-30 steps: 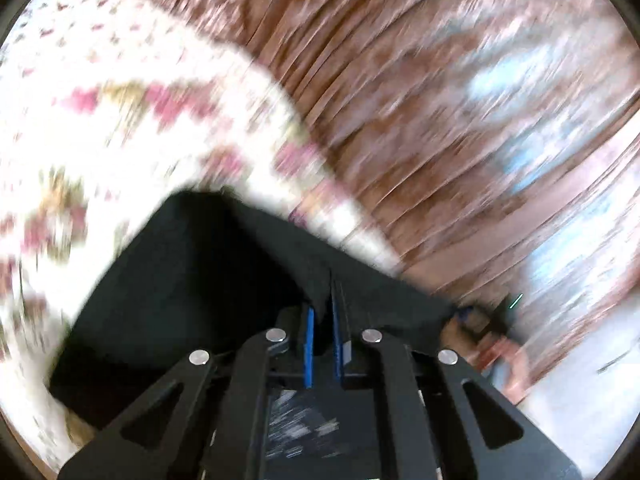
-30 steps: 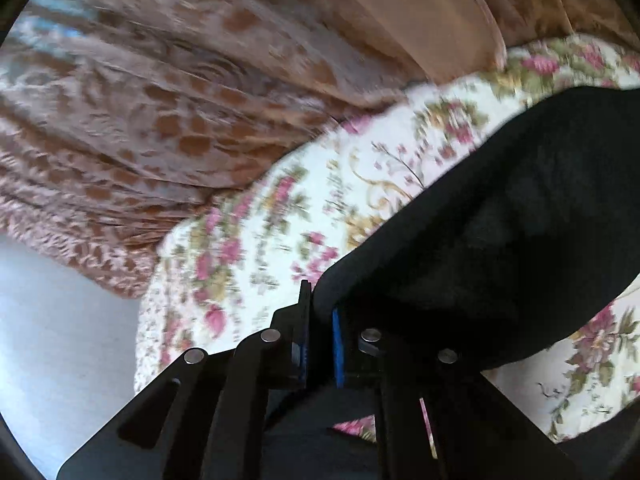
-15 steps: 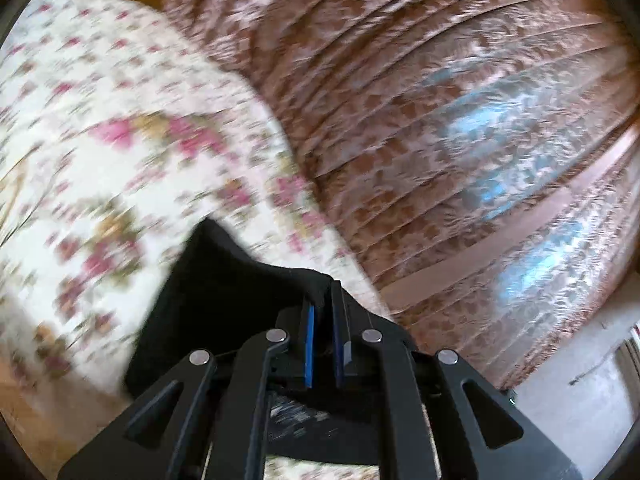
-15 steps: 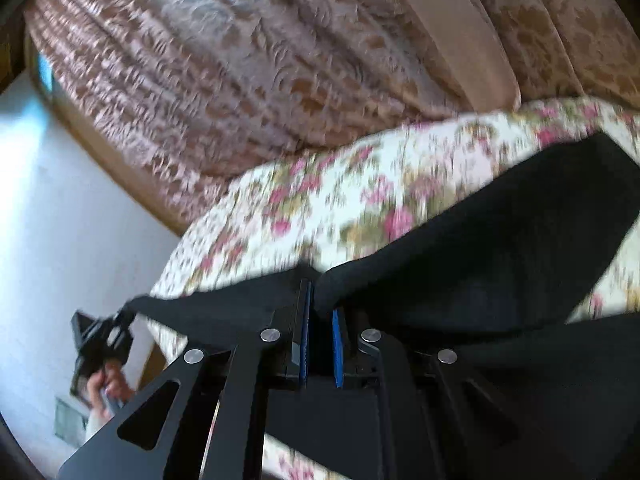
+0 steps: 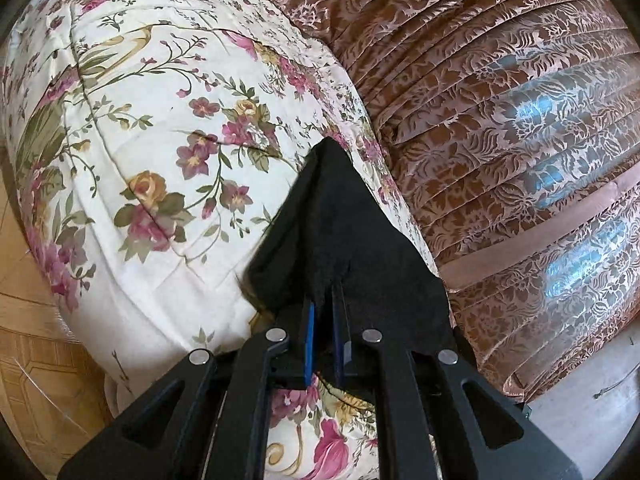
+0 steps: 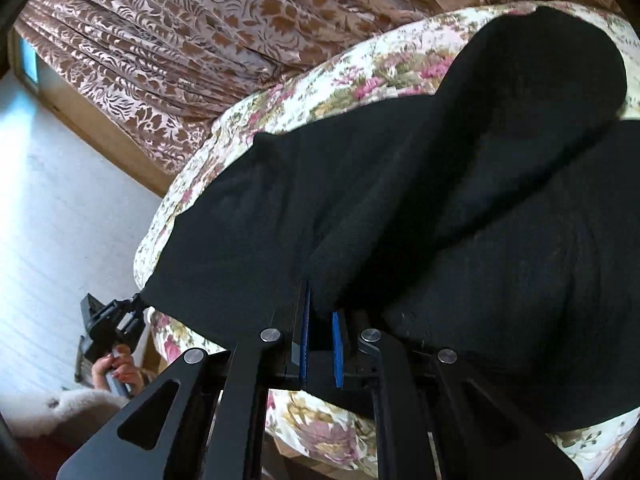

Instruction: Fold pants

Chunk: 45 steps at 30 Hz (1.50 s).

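Black pants (image 6: 420, 184) are spread over a floral bedspread (image 6: 288, 96), folded over on themselves. My right gripper (image 6: 320, 312) is shut on a thick edge of the pants near the bed's front. In the left wrist view a black corner of the pants (image 5: 340, 236) rises in a peak from my left gripper (image 5: 325, 304), which is shut on it, over the bedspread (image 5: 160, 128). The right wrist view also shows the left gripper (image 6: 136, 300) at the pants' left corner, held by a hand (image 6: 120, 372).
Brown patterned curtains (image 5: 500, 120) hang beside and behind the bed (image 6: 160, 40). Wooden floor (image 5: 36, 380) shows at the lower left of the left wrist view. A white wall (image 6: 60, 208) stands left of the bed.
Both grippers have sunk toward the bed with the pants held. The right one swung across, so the black cloth now lies wide over the bedspread. The left corner has drawn into a narrow peak.
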Motion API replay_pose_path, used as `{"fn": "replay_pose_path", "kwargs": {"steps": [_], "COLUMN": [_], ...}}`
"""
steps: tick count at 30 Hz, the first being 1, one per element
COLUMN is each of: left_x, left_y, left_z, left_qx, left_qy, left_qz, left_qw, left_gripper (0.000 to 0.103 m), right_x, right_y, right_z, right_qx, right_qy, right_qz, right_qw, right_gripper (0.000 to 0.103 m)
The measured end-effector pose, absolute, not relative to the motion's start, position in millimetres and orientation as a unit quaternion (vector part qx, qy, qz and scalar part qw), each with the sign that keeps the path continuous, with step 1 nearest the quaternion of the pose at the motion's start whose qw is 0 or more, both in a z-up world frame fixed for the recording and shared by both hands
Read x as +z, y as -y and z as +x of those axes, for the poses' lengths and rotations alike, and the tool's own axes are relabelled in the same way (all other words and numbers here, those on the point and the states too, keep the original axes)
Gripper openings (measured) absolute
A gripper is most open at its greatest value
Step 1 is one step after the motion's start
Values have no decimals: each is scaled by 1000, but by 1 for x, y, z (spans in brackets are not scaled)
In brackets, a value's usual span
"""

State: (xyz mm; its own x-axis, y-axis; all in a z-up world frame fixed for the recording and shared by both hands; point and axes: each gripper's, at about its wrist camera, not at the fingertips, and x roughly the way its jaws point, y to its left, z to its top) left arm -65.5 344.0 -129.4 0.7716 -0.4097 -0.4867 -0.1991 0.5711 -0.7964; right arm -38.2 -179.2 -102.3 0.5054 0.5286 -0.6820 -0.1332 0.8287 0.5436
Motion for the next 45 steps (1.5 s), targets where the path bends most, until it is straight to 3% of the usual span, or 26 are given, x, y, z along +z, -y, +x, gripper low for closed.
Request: {"fn": "replay_pose_path", "kwargs": {"steps": [9,16,19,21,22,28,38,40,41,44,45], "left_x": [-125,-104,-84,-62,-53,-15,-42,-58,-65,-80,-80], "left_y": [-351,-352,-356,-352,-347,-278,-106,-82,-75,-62,-62], "left_z": [-68,-70,-76,-77,-75,-37,55,63,64,53,46], "left_qx": [-36,0,39,46,42,-49,-200,-205,-205,-199,-207], "left_qy": [-337,-344,-321,-288,-276,-256,-363,-379,-382,-364,-353], "left_qz": [-415,-372,-358,-351,-347,-289,-170,-145,-134,-88,-82], "left_qw": [844,862,876,890,895,921,894,891,891,906,909], "left_gripper": [6,12,20,30,36,53,63,74,77,80,86], "right_x": [-90,-104,-94,-85,-83,-71,-50,-41,-37,-22,-18], "right_y": [163,180,183,189,191,220,278,285,288,296,298], "right_z": [-45,-47,-53,-61,-64,-80,-46,-29,-21,12,22], "right_qx": [218,214,211,206,204,151,13,-7,-12,-20,-23], "right_qy": [-448,-464,-459,-451,-448,-428,-394,-389,-385,-375,-375], "right_qz": [141,202,185,171,167,139,172,166,169,176,172], "right_qw": [855,836,843,852,855,880,903,906,907,910,911], "right_gripper": [8,11,21,40,42,43,43,51,63,64,64]}}
